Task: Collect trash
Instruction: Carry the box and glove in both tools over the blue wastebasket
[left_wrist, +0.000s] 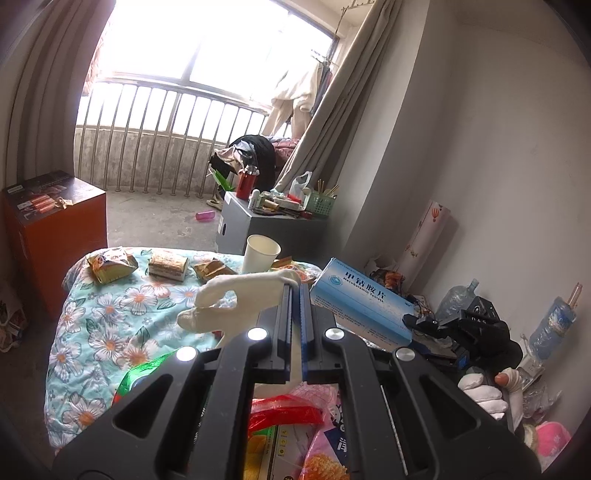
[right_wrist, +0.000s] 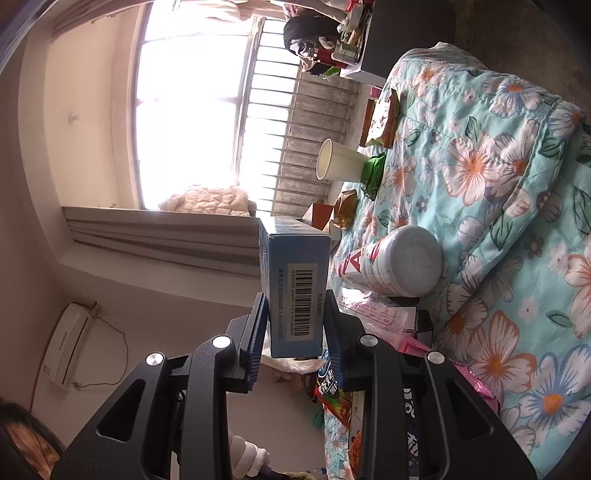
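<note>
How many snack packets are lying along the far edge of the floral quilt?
3 in the left wrist view: a yellow crinkled foil packet at left, a tan one in the middle, a brown one beside the white paper cup. More may be hidden.

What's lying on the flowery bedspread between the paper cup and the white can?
A green packet and a brownish wrapper, seen in the right wrist view.

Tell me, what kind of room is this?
Probably a bedroom in somebody's home. There is a flowery quilt strewn with snack packets and a paper cup, long curtains beside a big barred window, and clothes hanging up to dry.
</note>
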